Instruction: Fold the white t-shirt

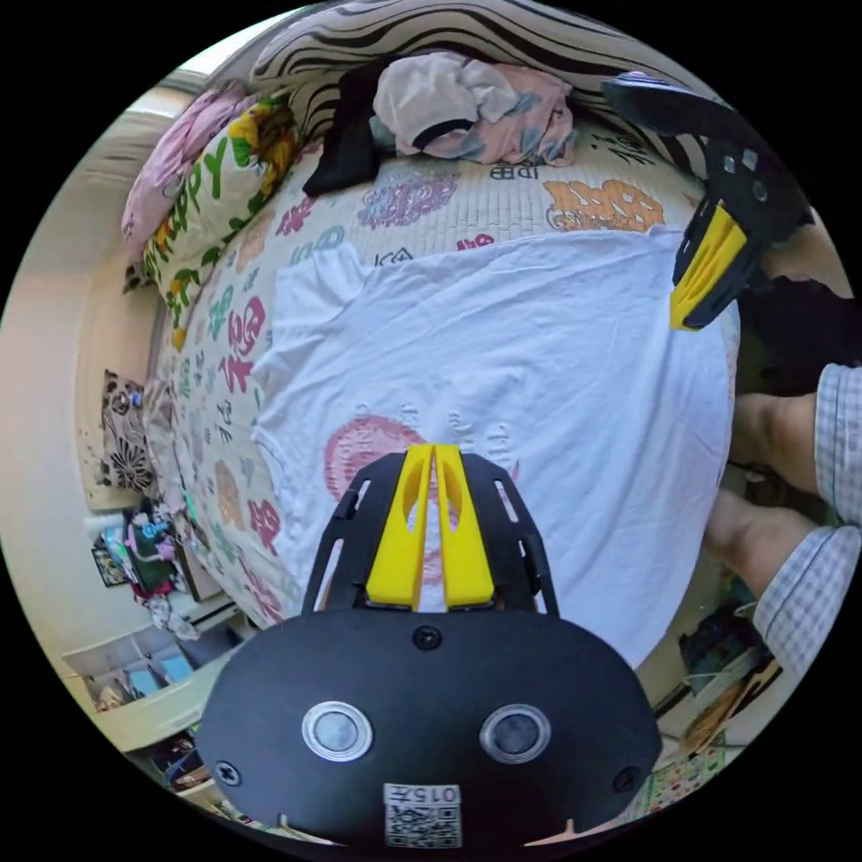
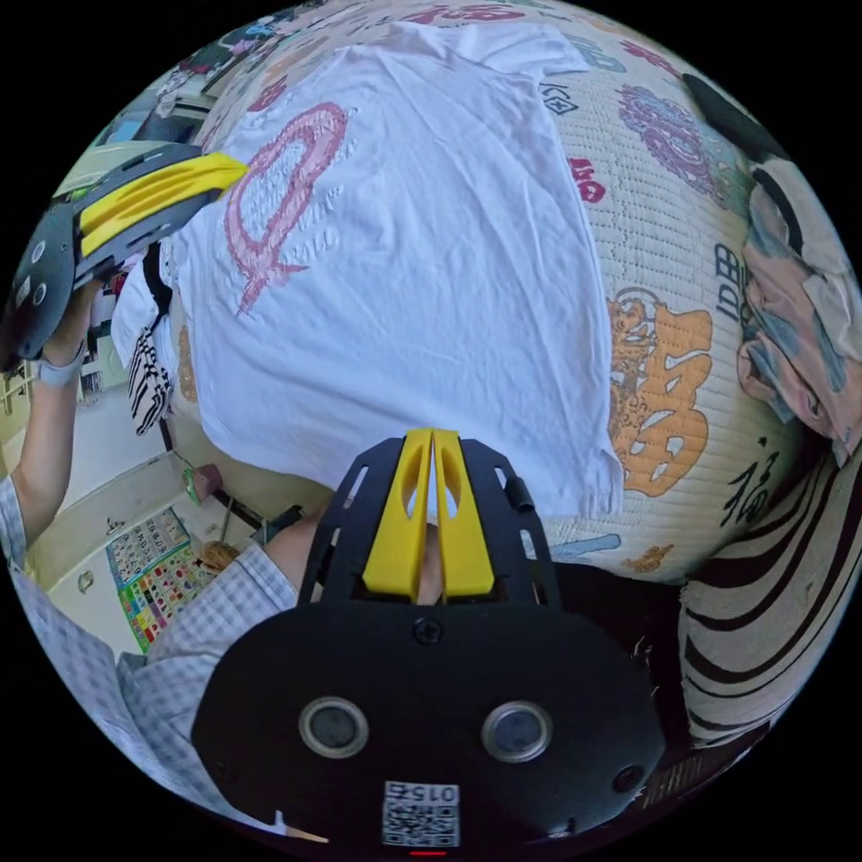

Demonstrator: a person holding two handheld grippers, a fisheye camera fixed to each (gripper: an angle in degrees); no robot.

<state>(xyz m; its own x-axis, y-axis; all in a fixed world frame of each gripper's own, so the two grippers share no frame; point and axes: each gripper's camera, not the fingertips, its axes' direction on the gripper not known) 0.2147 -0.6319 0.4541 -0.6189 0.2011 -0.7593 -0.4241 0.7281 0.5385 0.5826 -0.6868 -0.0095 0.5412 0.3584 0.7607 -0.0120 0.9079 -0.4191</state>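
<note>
The white cotton t-shirt (image 1: 539, 359) with a pink round print lies spread flat on the quilted bed cover (image 1: 467, 202) with colourful characters. The left gripper (image 1: 433, 453) has its yellow jaws closed together above the print, holding nothing. The right gripper (image 2: 433, 440) is also clenched, over the shirt's edge; whether it pinches the cloth cannot be told. A pile of crumpled clothes (image 1: 467, 108) lies near the striped pillow (image 1: 422, 31).

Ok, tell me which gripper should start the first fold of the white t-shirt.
Probably the right gripper: its closed jaws sit at the hem edge of the white t-shirt, ready to open and pinch. The left gripper hovers over the printed chest, away from any edge.
</note>
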